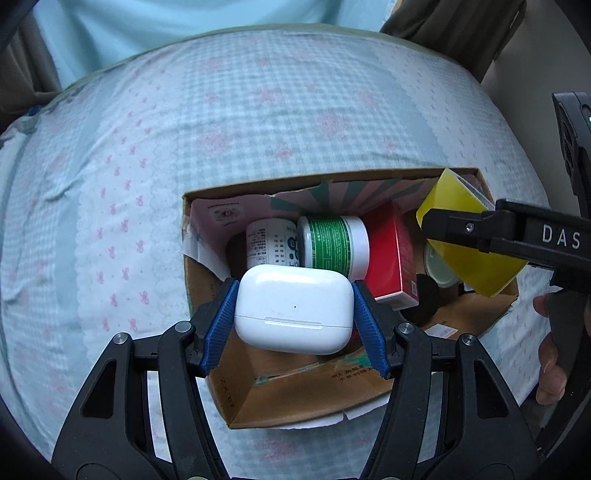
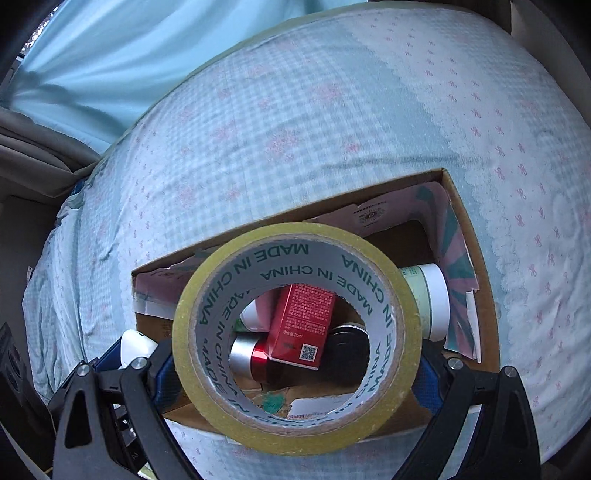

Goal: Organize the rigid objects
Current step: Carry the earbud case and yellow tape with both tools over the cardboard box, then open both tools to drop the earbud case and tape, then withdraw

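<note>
My left gripper (image 1: pixel 293 310) is shut on a white earbuds case (image 1: pixel 293 308) and holds it above the open cardboard box (image 1: pixel 236 402). My right gripper (image 2: pixel 295 354) is shut on a yellow tape roll (image 2: pixel 295 439) and holds it over the same box (image 2: pixel 476 251). From the left wrist view the tape roll (image 1: pixel 469 266) hangs over the box's right end. In the box lie a green-labelled white jar (image 1: pixel 334 245), a white bottle (image 1: pixel 269 242) and a red carton (image 1: pixel 391 254). Through the roll's hole I see the red carton (image 2: pixel 304 321) and a red and silver cylinder (image 2: pixel 251 358).
The box sits on a bed with a light blue checked sheet with pink bows (image 1: pixel 258 110). A pale blue curtain (image 1: pixel 184 26) hangs behind the bed. A dark round lid (image 1: pixel 428 299) lies in the box. The person's hand (image 1: pixel 550 350) holds the right gripper.
</note>
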### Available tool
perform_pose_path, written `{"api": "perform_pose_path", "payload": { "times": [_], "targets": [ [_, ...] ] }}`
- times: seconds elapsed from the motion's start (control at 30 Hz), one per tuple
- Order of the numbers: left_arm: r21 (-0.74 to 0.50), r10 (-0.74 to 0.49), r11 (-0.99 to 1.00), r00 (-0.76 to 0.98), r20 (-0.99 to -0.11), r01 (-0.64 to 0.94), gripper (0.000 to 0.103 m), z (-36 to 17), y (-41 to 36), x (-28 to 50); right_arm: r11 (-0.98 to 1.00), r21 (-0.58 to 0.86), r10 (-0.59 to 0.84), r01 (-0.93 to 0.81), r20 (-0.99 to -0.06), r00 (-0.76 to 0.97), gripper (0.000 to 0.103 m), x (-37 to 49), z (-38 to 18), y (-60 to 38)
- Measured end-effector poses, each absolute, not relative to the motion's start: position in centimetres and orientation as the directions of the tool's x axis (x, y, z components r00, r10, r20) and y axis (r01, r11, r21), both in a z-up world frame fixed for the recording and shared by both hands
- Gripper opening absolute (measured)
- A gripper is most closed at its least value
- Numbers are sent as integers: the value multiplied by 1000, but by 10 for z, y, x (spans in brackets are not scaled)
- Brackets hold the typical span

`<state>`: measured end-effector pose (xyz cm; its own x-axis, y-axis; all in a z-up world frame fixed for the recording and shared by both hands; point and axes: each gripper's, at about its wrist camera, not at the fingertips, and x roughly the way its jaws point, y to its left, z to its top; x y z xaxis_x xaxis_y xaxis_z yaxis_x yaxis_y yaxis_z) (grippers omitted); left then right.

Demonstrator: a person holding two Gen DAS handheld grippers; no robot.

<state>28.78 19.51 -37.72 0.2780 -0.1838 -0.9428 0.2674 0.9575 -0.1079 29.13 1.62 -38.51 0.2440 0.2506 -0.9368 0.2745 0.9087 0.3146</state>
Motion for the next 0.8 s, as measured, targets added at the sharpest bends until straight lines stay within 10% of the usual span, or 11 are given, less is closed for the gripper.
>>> {"api": "perform_pose_path", "payload": {
  "times": [0.23,0.33,0.8],
  "targets": [
    [-136,-211,947,245,-946,290,59,-389,190,300,868,336,265,366,-936,232,97,300,-409,2],
    [-128,-208,942,244,-947,310,103,-388,183,298,870,310,241,384,-946,216,103,305,-411,-1],
    [-128,-205,950,261,-943,284,103,-374,184,275,878,304,222,371,-943,248,103,279,-390,-17]
  ]
}}
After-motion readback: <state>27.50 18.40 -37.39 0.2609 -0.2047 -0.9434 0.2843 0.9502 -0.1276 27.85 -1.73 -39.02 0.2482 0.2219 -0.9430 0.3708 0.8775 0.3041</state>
